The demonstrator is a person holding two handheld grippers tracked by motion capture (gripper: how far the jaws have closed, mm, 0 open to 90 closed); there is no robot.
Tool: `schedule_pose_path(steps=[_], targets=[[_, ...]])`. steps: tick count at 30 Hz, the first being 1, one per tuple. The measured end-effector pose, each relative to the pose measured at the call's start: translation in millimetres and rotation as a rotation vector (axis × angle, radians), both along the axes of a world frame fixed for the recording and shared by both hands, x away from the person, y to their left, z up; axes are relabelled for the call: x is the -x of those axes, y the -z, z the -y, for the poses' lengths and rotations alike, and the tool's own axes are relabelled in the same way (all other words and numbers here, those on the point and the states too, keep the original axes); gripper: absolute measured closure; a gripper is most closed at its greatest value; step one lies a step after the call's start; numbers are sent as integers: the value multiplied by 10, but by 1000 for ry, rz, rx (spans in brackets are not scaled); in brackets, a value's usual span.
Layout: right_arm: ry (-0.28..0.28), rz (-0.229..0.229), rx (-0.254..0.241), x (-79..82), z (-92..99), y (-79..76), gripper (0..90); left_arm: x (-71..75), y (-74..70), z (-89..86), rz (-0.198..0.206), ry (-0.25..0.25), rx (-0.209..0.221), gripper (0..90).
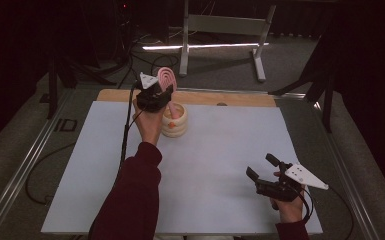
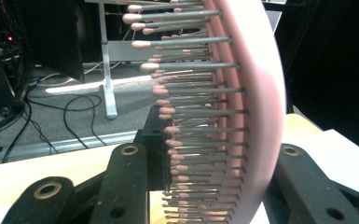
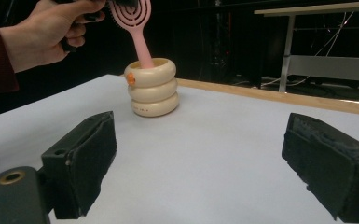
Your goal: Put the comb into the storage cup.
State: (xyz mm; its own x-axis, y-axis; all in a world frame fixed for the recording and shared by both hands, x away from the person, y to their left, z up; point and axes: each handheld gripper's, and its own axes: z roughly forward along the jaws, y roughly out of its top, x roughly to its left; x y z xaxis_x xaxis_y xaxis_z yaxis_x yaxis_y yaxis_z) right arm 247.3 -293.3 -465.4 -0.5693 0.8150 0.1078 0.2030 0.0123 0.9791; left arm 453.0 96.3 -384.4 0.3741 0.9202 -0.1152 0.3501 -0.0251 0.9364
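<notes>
Brush (image 1: 167, 77), upper centre: head clamped in left gripper (image 1: 156, 95), handle tip inside holder (image 1: 175, 120). Not released. Right gripper (image 1: 262, 172), lower right: jaws apart, idle.

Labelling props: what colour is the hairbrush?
Pink hairbrush, clearest in the right gripper view.

A dark red sleeve (image 1: 130, 200) covers the person's left forearm. Both grippers are black, the left gripper (image 1: 161, 90) and the right gripper (image 1: 262, 167); each carries a pale grey three-cornered plate and trails a black cable. Brass-ringed holes mark the jaw arms, whose pads are black foam.
</notes>
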Motion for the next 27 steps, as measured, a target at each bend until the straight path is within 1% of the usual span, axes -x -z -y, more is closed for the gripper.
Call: schedule_pose_path(steps=[7, 10, 19, 23, 27], targets=[[-2, -4, -2, -1, -3, 0, 101, -9, 52, 27, -10, 2, -16, 641], [-3, -6, -3, -2, -4, 2, 101, -16, 63, 30, -14, 2, -7, 641], [-3, -2, -6, -1, 1, -5, 101, -36, 98, 53, -25, 1, -13, 641], [-2, -2, -6, 0, -1, -6, 101, -47, 120, 49, -33, 2, 7, 641], [-3, 0, -2, -3, -2, -3, 101, -50, 139, 60, -38, 2, 5, 641]])
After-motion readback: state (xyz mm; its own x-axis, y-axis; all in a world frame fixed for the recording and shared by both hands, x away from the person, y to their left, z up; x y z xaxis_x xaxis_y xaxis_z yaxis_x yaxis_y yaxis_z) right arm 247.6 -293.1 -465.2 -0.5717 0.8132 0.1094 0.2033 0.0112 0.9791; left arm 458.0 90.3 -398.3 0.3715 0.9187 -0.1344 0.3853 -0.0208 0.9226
